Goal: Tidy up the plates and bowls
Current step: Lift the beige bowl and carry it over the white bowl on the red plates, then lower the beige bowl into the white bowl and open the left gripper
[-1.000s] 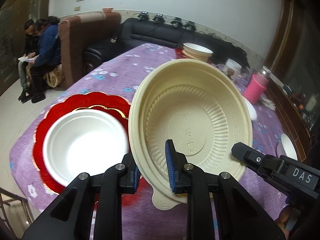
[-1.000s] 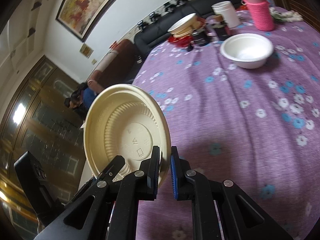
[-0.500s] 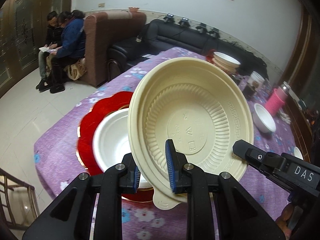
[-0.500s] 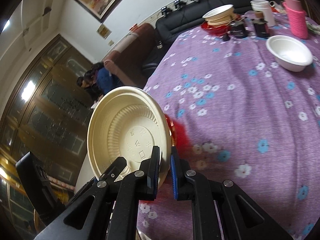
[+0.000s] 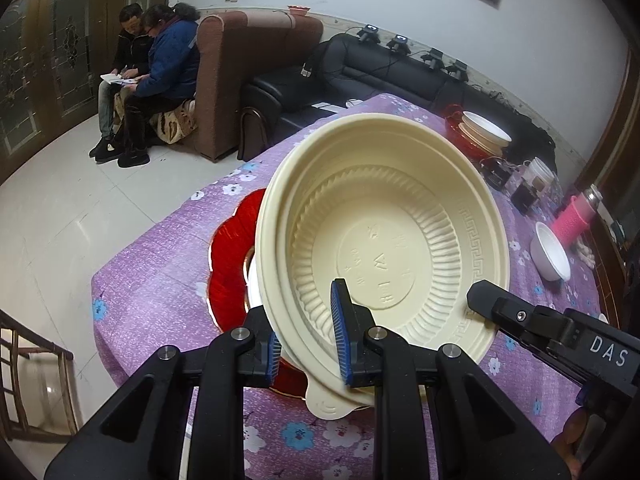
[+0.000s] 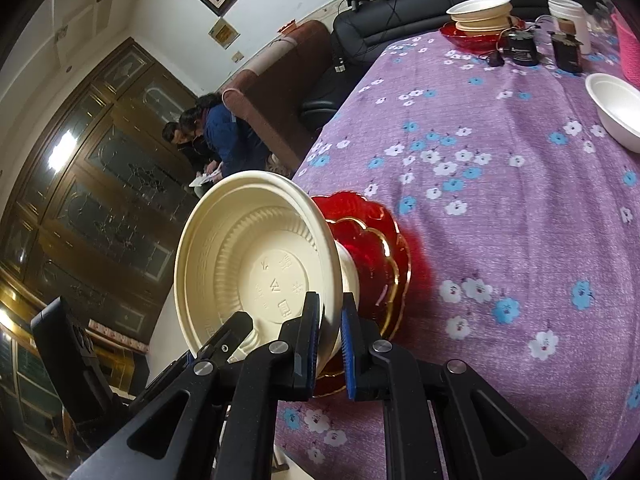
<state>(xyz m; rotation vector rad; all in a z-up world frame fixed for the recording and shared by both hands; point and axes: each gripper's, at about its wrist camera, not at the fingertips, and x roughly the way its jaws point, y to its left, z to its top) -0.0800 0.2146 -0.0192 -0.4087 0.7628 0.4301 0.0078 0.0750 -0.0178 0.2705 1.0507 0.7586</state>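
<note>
Both the left gripper [image 5: 306,344] and the right gripper [image 6: 330,338] clench the cream bowl's [image 5: 384,240] rim, holding it tilted above the red plate [image 6: 384,248] near the counter's [image 6: 520,200] edge.

Cream plastic bowl [image 5: 384,240] was held tilted above the desk, ribbed inside facing the cameras, embossed marks on its base, tab at the lower rim; both tongs pinched its rim. Red scalloped plate [image 5: 230,264] with gold edge lay flat near the desk corner, a white bowl [image 5: 252,284] on it, mostly hidden. Another white bowl [image 6: 616,110] sat upright further along. Far end: stacked bowls [image 6: 482,12] on a red plate [image 6: 476,42].
</note>
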